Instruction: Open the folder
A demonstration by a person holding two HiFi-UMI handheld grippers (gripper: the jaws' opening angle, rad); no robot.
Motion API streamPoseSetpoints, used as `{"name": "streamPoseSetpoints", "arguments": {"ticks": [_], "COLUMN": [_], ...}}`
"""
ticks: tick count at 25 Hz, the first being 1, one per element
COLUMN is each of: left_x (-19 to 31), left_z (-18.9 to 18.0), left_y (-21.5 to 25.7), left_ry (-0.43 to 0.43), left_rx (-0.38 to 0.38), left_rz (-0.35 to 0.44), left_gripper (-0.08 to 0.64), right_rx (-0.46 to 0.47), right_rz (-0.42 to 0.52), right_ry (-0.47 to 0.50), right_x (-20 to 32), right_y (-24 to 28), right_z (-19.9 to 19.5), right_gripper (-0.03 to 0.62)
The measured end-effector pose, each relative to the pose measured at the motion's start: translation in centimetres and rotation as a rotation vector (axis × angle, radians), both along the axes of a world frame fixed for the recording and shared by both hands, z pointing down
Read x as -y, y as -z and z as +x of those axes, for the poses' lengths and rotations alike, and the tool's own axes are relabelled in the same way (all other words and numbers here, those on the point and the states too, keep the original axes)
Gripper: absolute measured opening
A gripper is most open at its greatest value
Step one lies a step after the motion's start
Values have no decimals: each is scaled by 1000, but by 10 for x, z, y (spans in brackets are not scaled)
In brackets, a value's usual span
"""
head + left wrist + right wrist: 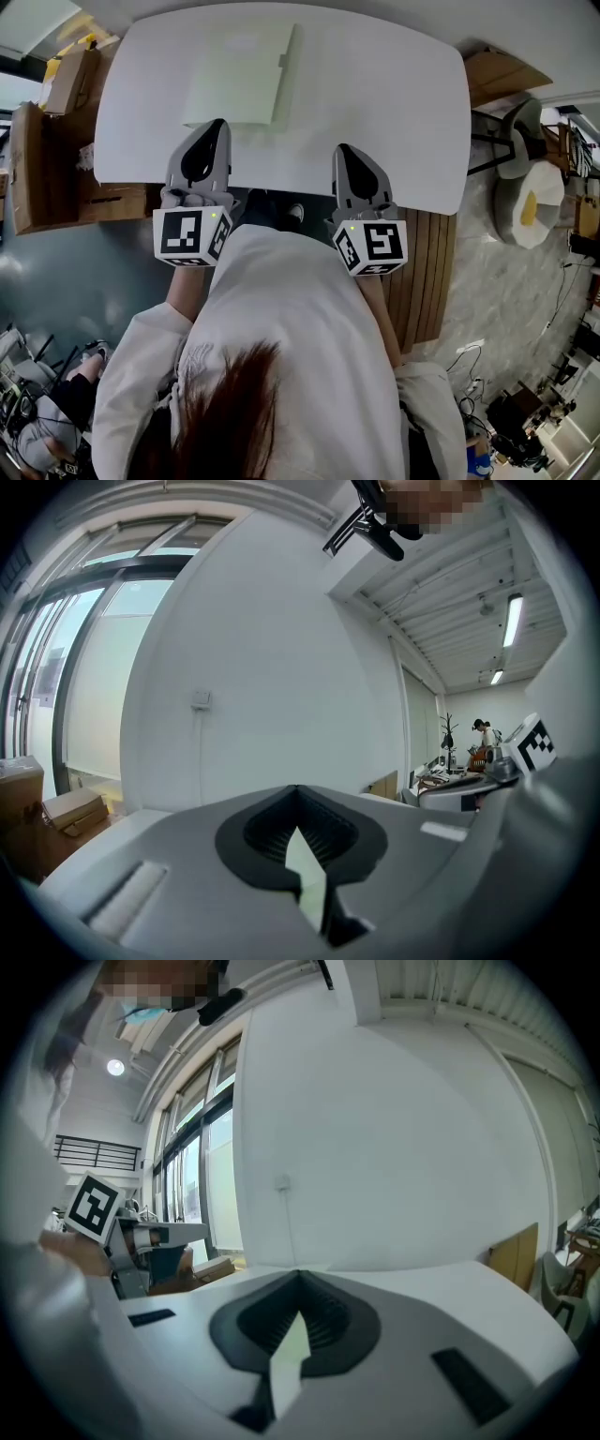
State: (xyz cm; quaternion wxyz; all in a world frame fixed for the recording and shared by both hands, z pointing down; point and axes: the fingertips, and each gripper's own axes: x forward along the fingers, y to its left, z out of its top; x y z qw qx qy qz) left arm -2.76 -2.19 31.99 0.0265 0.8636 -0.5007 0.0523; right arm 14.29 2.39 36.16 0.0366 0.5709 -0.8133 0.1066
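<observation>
A pale green folder lies closed and flat on the far left part of the white table. My left gripper hovers over the table's near edge, just in front of the folder's near edge, shut with nothing in it. My right gripper is level with it further right, over bare tabletop, also shut and empty. In the left gripper view the jaws meet at a point and face a white wall. The right gripper view shows the same closed jaws. Neither gripper view shows the folder clearly.
Cardboard boxes stand on the floor left of the table. A white seat with a yellow patch is at the right. A wooden slatted panel lies under the table's near right corner. Another person sits low at the left.
</observation>
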Motion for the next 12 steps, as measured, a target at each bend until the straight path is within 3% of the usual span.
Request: {"name": "streamPoseSetpoints", "arguments": {"ticks": [12], "left_x": [-27], "left_z": [10], "left_y": [9], "left_ry": [-37], "left_rx": [-40], "left_rz": [-13], "left_gripper": [8], "right_rx": [37], "right_rz": [61], "right_ry": [29], "right_x": [-26], "right_y": [40], "right_z": [-18], "right_gripper": [6]}}
